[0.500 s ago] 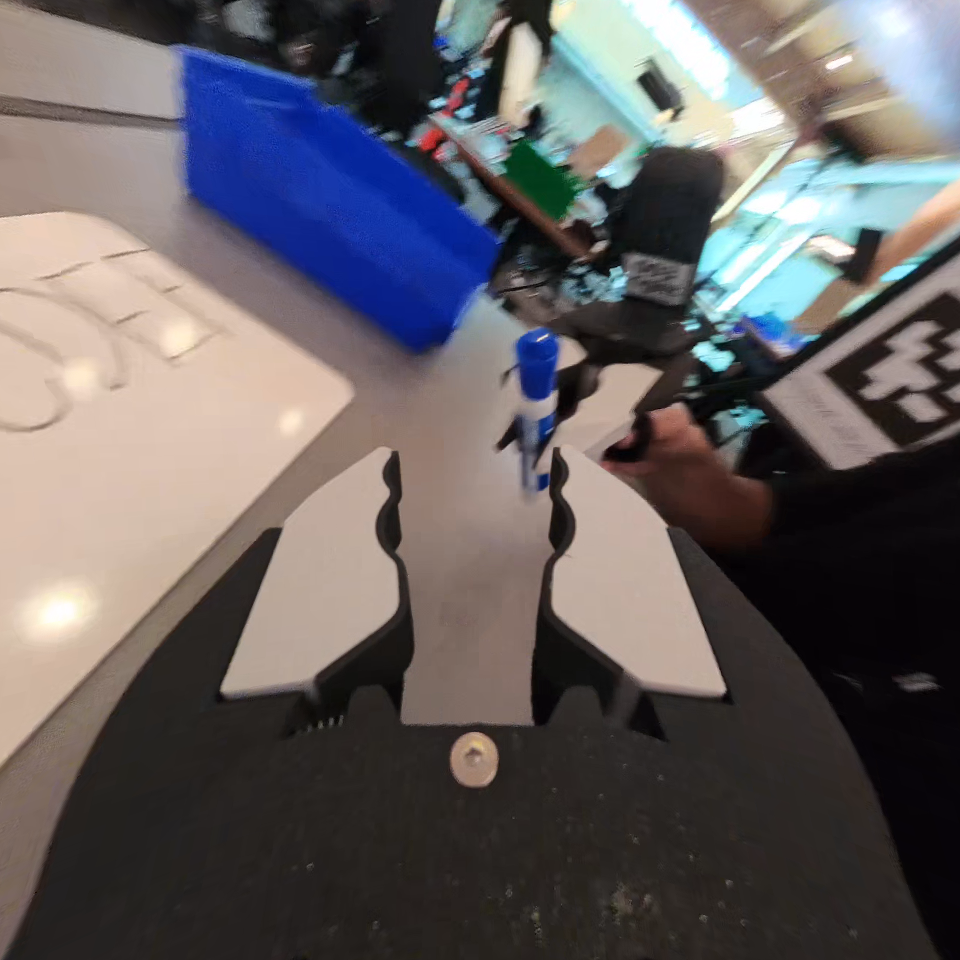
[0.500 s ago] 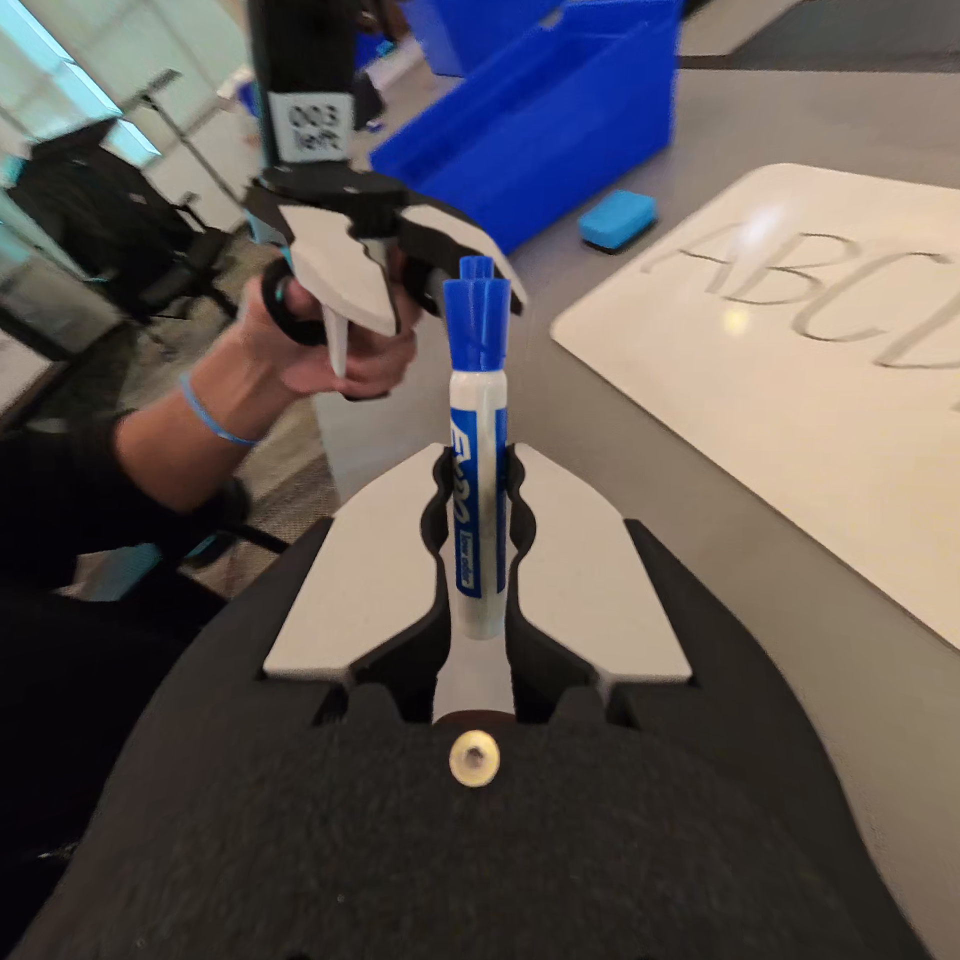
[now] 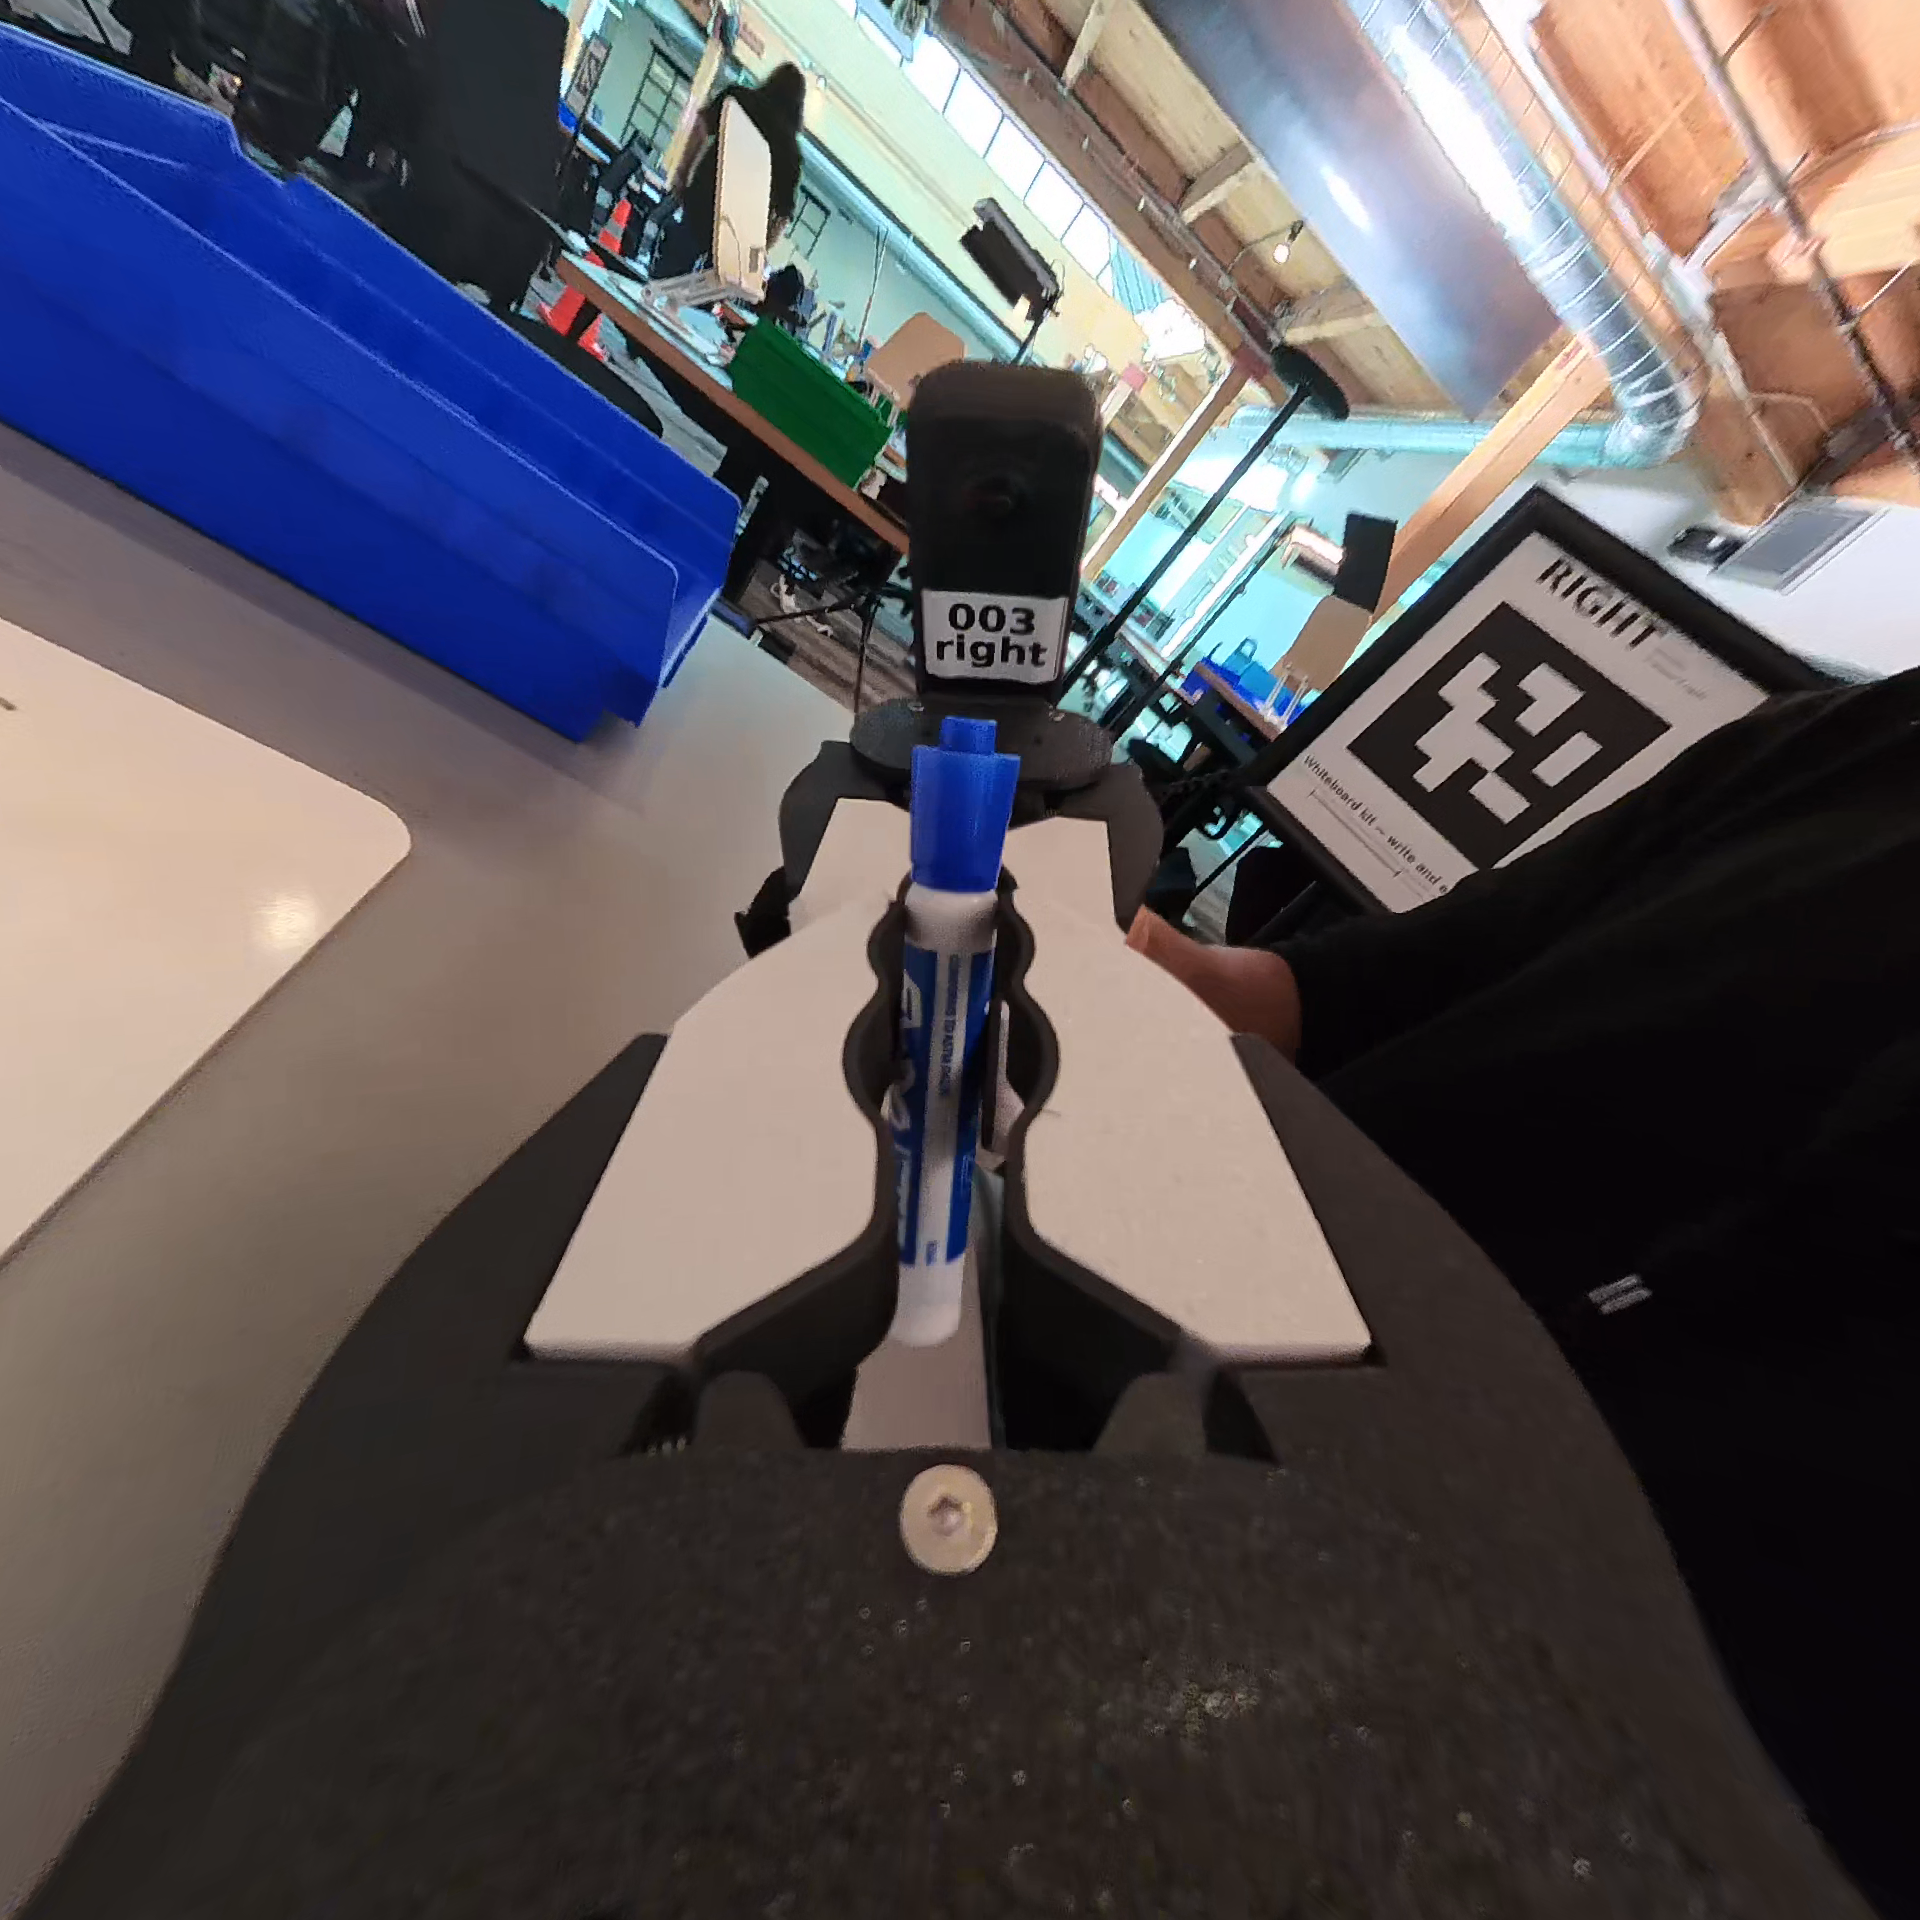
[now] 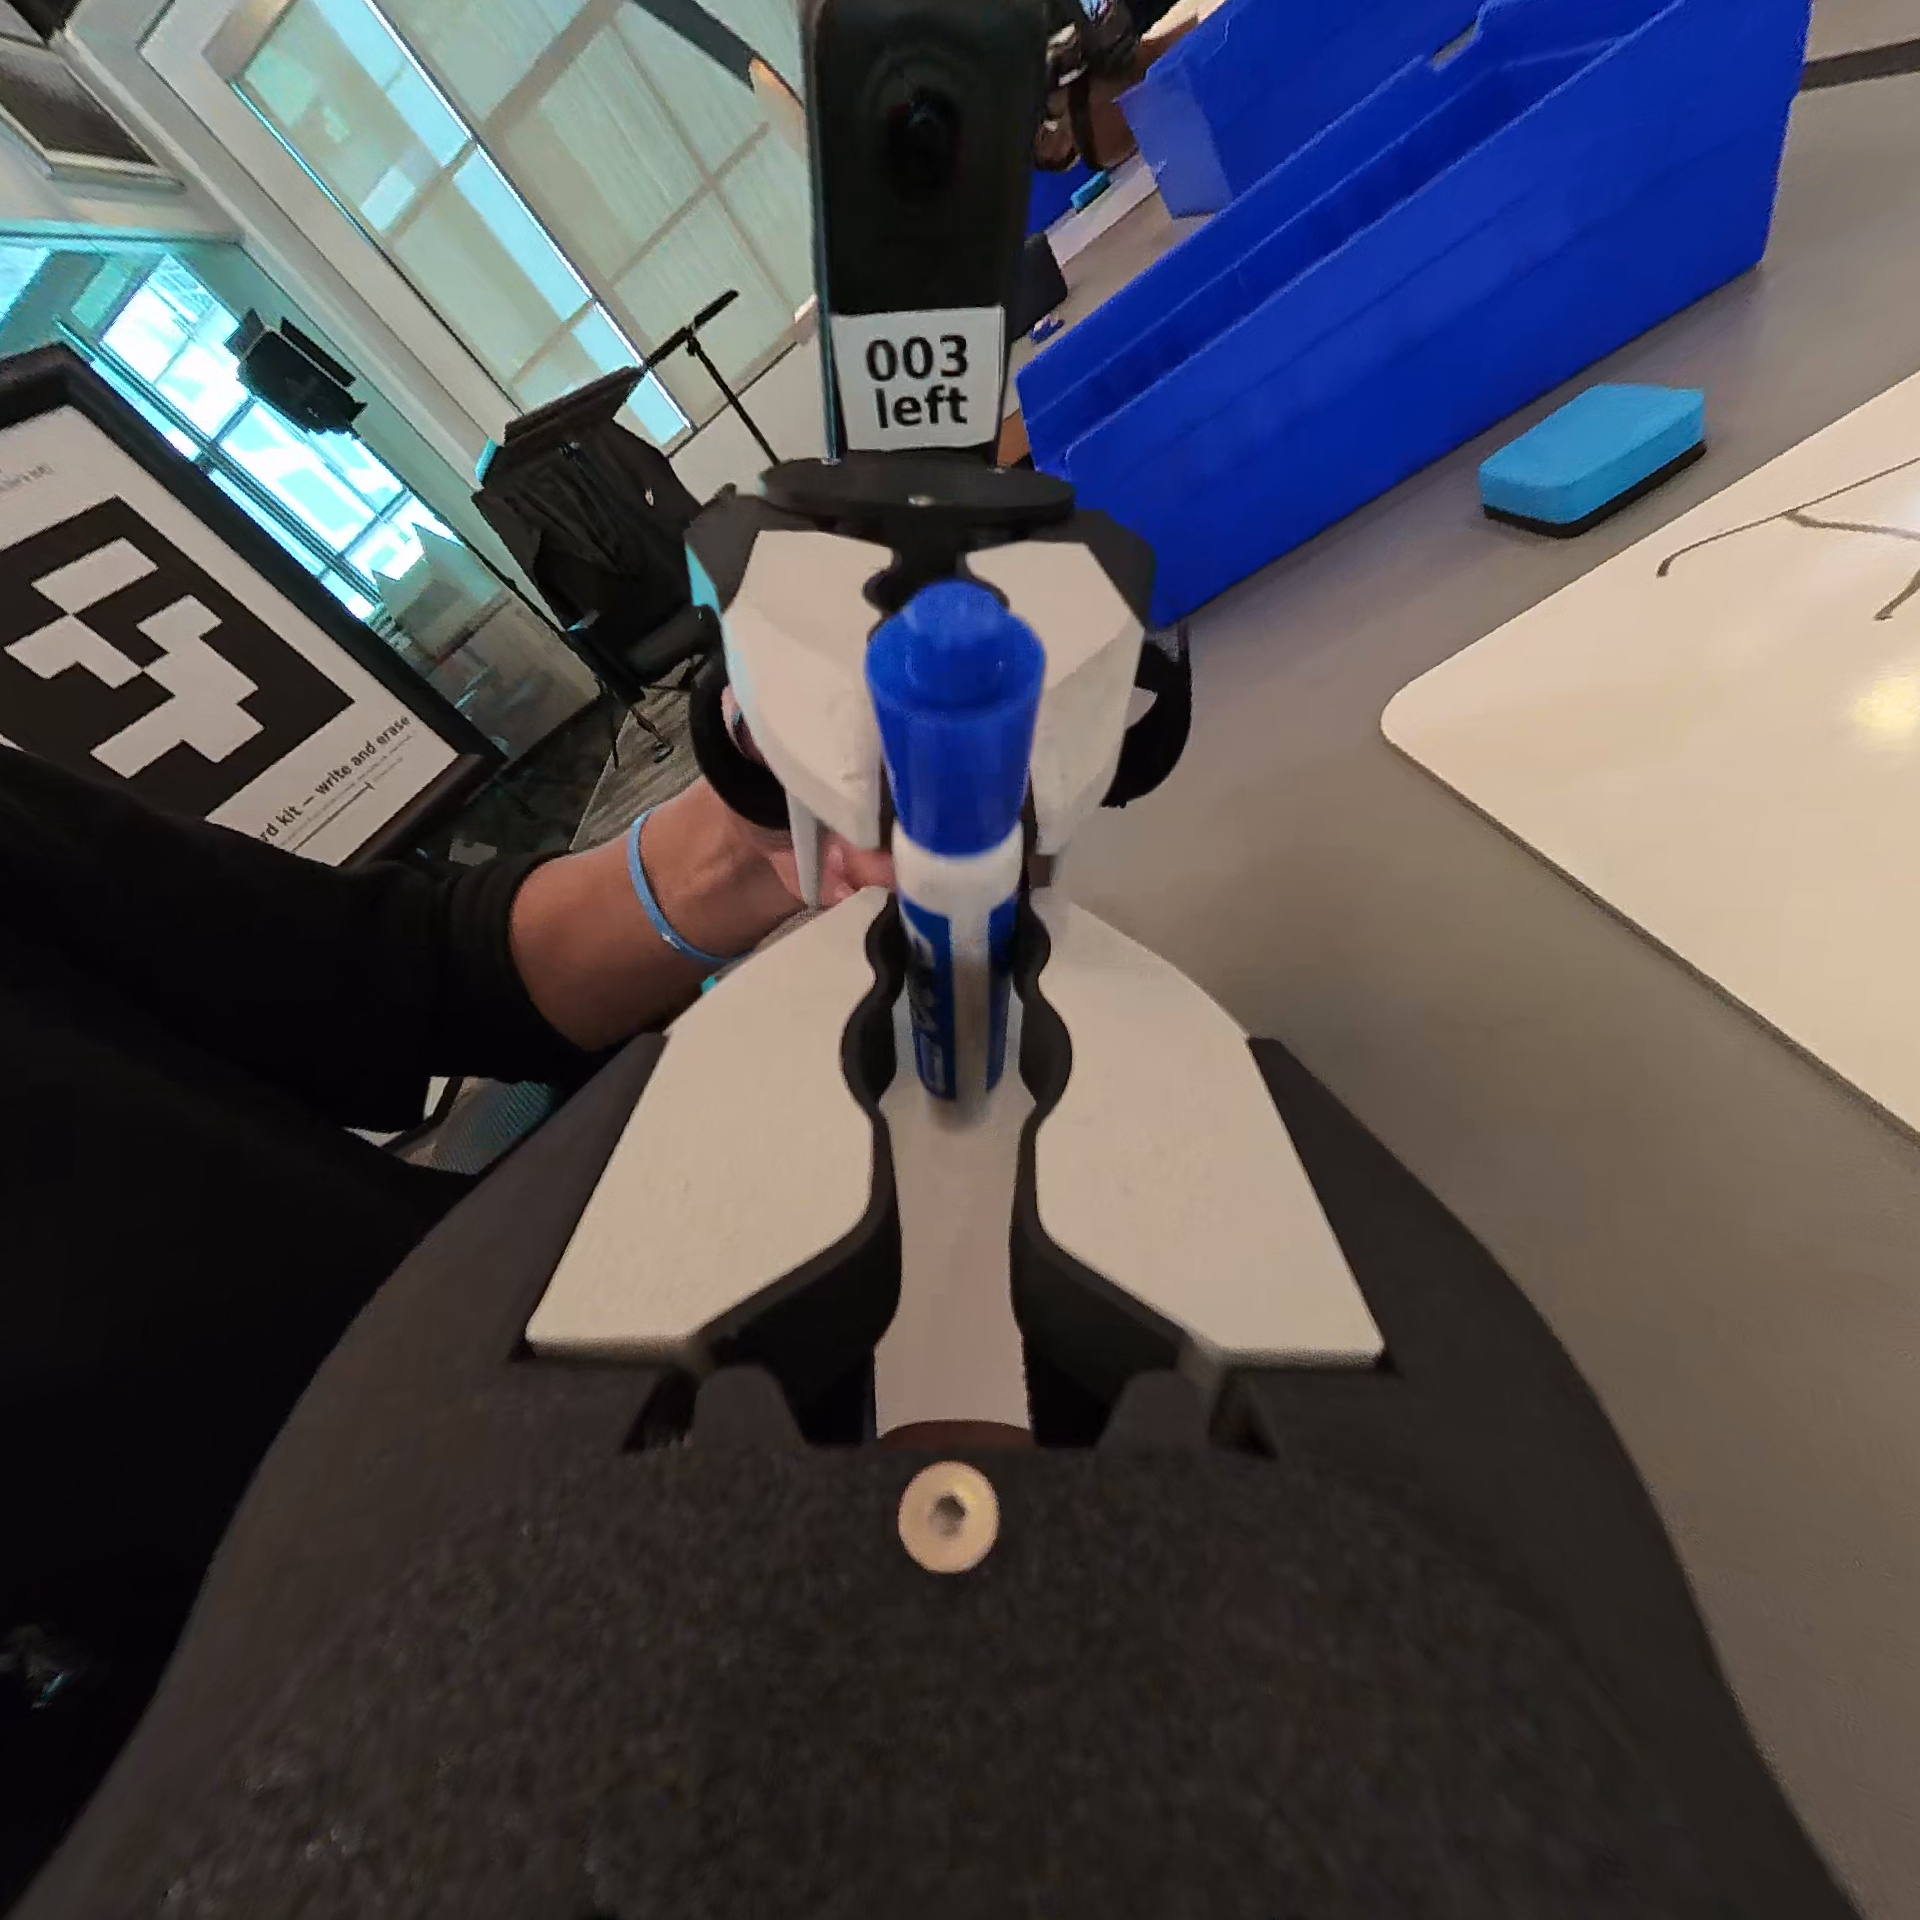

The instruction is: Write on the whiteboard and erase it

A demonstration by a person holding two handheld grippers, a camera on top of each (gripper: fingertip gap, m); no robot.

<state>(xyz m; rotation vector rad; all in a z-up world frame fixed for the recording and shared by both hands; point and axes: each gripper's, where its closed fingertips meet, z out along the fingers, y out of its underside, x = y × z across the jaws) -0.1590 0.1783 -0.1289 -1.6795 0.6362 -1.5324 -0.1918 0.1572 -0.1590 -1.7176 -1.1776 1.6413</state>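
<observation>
Over the grey surface near the whiteboard, right gripper and left gripper fingers both pinch the upright marker, likely light, rigid and slick, best gripped mid-barrel.

Whiteboard: cut off by the right edge of the frame; only a corner visible, its dark strokes incomplete. In the left wrist view, cut by the left edge.
Marker: the gripped part of the barrel hidden between claw fingers; tip concealed under the blue cap.
Blue bin: blurred, truncated at upper left.
Background figures, upper left: too blurred to resolve.
</observation>
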